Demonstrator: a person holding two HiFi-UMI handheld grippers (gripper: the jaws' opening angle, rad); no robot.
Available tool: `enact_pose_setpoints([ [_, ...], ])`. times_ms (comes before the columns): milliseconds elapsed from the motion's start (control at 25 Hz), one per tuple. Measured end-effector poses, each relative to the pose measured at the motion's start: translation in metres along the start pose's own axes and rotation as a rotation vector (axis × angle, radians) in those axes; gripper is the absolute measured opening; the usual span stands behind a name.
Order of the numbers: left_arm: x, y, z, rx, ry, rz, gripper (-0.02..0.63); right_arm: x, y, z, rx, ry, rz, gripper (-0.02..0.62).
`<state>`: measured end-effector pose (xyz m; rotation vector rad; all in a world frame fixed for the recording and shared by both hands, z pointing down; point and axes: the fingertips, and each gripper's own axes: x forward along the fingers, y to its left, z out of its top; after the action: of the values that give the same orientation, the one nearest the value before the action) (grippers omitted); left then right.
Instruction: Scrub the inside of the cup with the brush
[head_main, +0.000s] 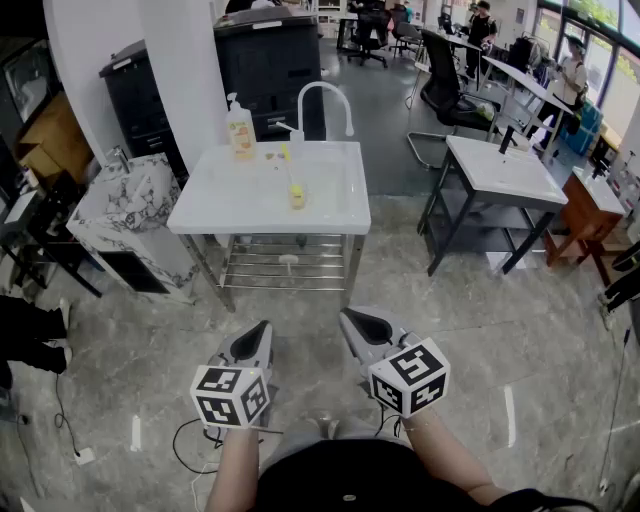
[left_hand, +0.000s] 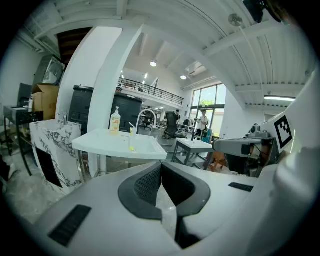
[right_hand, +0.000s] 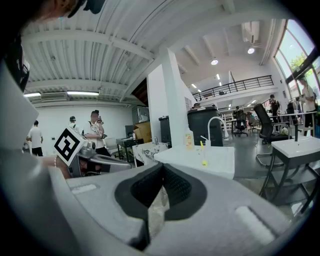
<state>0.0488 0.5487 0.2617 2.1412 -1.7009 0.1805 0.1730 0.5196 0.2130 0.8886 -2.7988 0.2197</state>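
Fingers (head_main: 253, 343) on both grippers are pressed together, empty; approach the tabletop (head_main: 215, 205) ahead, spreading them before the brush (head_main: 296, 196).

Open-plan test hall, part lab and part office

A white washbasin (head_main: 200, 215) with a tap (head_main: 325, 95), a marbled washbasin (head_main: 115, 205) and a black-framed washbasin (head_main: 500, 170) stand freely on a grey stone floor (head_main: 400, 290). Beyond are office chairs (head_main: 450, 95), desks (head_main: 525, 85), a railed mezzanine (left_hand: 150, 93) and tall windows (left_hand: 209, 100).
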Motion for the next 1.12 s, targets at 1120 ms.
enact_pose_setpoints([
  [1120, 0.006, 0.024, -0.02, -0.011, 0.05, -0.141, 0.018, 0.05, 0.03, -0.02, 0.062, -0.016, -0.024, -0.002],
])
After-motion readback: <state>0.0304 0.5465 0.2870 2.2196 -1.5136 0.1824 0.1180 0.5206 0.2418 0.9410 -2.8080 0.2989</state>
